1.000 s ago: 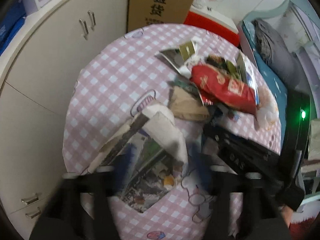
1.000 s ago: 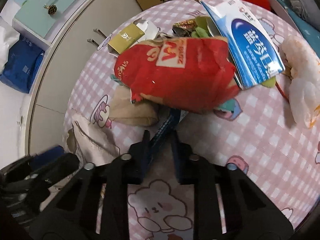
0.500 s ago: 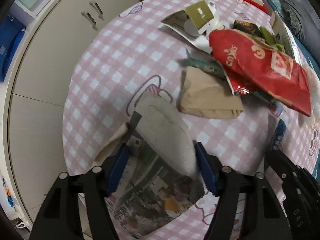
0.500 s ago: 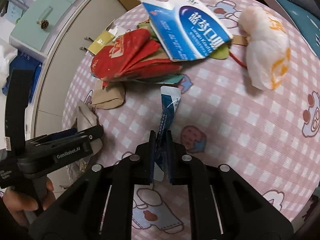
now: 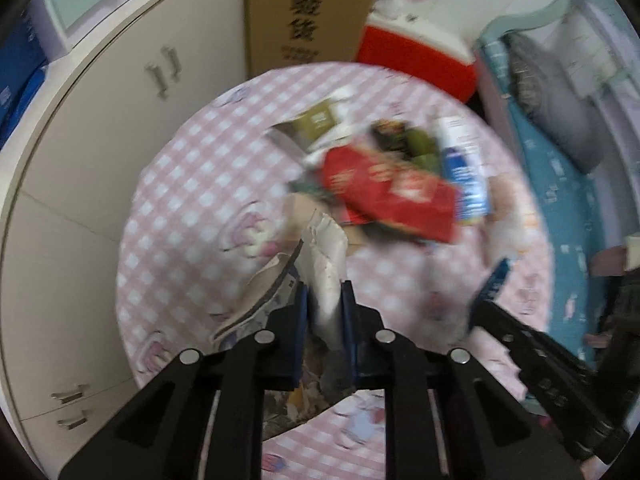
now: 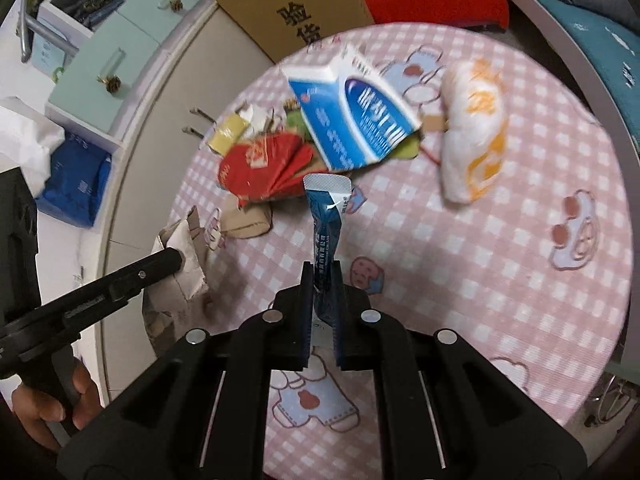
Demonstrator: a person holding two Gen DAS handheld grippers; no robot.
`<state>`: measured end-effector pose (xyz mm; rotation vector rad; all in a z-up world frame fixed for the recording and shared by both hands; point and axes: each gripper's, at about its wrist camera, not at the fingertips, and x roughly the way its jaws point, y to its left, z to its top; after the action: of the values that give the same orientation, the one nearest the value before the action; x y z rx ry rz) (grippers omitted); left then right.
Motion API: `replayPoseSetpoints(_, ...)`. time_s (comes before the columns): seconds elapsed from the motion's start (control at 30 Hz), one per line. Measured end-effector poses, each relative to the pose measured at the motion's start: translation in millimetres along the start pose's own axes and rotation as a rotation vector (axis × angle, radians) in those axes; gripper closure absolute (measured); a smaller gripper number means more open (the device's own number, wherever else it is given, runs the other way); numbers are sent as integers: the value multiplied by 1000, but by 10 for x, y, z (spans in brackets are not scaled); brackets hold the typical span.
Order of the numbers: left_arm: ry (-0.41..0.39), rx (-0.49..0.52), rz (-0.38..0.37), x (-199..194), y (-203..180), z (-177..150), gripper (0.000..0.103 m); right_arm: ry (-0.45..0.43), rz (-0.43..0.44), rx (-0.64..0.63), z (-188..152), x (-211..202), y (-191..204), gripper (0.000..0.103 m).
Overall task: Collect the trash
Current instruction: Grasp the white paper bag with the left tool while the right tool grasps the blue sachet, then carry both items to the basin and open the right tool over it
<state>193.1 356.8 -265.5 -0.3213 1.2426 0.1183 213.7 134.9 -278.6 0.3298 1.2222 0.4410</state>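
Observation:
My left gripper (image 5: 324, 300) is closing, and its pads press on a crumpled whitish paper wrapper (image 5: 326, 252) held up off the round pink checked table (image 5: 188, 200). From the right wrist view the same wrapper (image 6: 184, 252) hangs at the left gripper's tip. My right gripper (image 6: 323, 280) is shut on a blue sachet (image 6: 326, 224) that stands up between its fingers. Beyond them lies a trash pile: a red snack bag (image 6: 264, 168), a blue and white box (image 6: 360, 120), a brown paper lump (image 6: 248, 220) and a white plastic bag (image 6: 476, 136).
A cardboard box (image 6: 296, 8) and a red container (image 5: 416, 56) stand behind the table (image 6: 500, 280). Pale cabinets (image 5: 100, 128) run along the left, and a bed with a blue cover (image 5: 560, 208) lies on the right. A person's hand (image 6: 48, 404) grips the left tool.
The left jaws went from wide around the wrapper to closed on it, and it rose. The right gripper lifted the blue sachet out of the pile and pulled back.

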Motion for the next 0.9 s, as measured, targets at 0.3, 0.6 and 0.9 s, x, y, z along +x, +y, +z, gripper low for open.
replayPoseSetpoints(0.3, -103, 149, -128, -522, -965, -209, 91, -108, 7, 14, -8, -776, -311, 95)
replayPoseSetpoints(0.6, -141, 254, -229, -658, -2254, -366, 91, -180, -24, 45, -1, -1539, -1127, 95)
replayPoseSetpoints(0.9, -141, 326, -318, -409, -3565, -484, 91, -217, -88, 80, 75, -2143, -2154, 95)
